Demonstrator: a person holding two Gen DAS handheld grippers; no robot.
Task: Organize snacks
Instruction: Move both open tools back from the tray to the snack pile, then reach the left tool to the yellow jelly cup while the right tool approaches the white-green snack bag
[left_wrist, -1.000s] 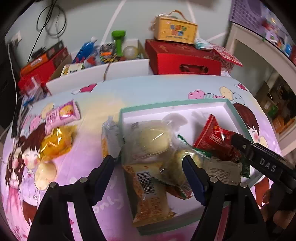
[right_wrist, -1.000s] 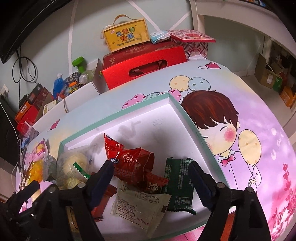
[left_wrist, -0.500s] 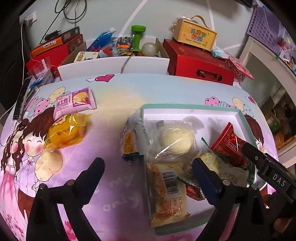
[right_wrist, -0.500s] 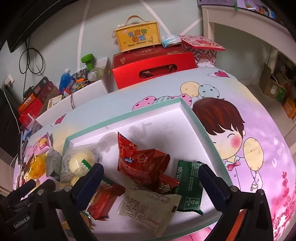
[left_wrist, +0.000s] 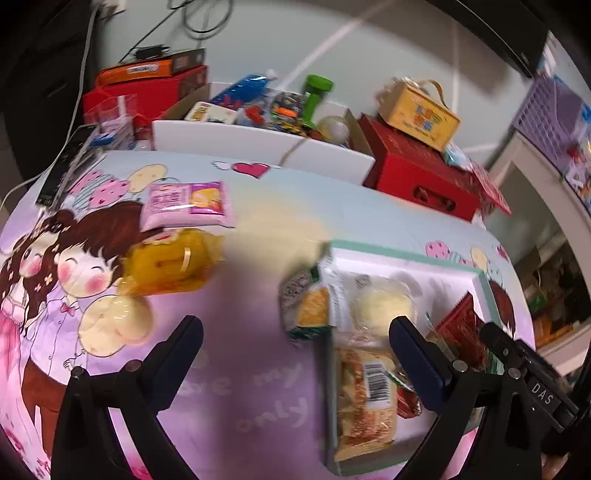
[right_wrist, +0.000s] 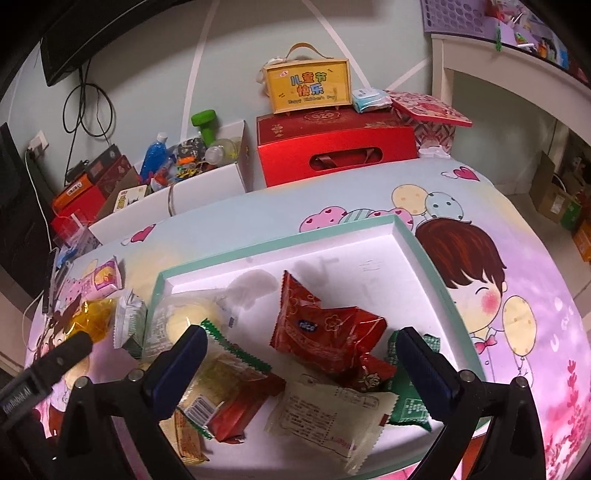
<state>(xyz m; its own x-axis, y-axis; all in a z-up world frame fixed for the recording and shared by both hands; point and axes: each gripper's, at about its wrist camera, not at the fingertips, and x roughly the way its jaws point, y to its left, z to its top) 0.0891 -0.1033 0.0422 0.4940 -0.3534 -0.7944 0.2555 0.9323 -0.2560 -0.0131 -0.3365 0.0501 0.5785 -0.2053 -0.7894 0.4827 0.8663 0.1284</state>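
Observation:
A white tray with a teal rim sits on the cartoon tablecloth and holds several snack packets: a red bag, a green packet, a cream packet and a clear-wrapped bun. A small packet leans on the tray's left rim. A pink packet and a yellow packet lie on the cloth to the left. My left gripper is open and empty above the cloth left of the tray. My right gripper is open and empty over the tray.
Behind the table stand a red gift box, a yellow carry box and a white box of bottles and toys. A white shelf is at the right. Cables hang on the wall.
My left gripper has pulled back and swung left, away from the tray, opening wider. My right gripper has risen a little and opened wider. The snacks have not moved.

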